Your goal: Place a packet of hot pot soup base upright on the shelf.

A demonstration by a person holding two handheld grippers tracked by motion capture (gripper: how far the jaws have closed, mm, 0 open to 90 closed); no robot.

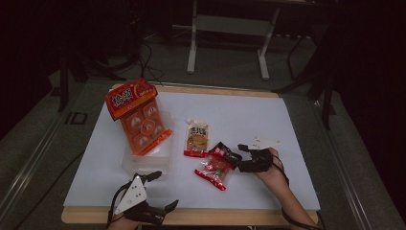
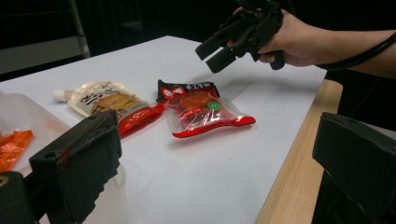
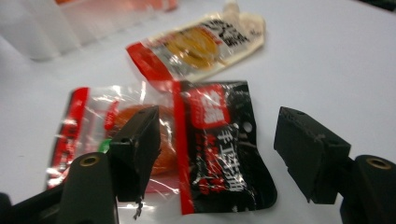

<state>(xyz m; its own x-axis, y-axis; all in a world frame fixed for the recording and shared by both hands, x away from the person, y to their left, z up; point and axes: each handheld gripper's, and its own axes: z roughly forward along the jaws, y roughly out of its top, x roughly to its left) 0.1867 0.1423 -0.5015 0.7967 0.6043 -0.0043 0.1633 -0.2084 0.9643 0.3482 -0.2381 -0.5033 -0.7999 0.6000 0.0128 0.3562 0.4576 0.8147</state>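
Two snack packets (image 1: 216, 167) (image 1: 197, 139), one orange box (image 1: 139, 117), one clear tub (image 1: 146, 160).

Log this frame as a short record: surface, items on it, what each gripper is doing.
surface: white sheet on wooden table
items: orange box in clear tray; cream pouch; red-and-black snack packet
right gripper: jaws apart, just above the snack packet's black end, not gripping
left gripper: open, at the near table edge

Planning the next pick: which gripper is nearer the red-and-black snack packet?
Right. The right gripper hovers at the snack packet's black end, jaws open astride it. The left gripper waits near the table's front edge, clearly apart.
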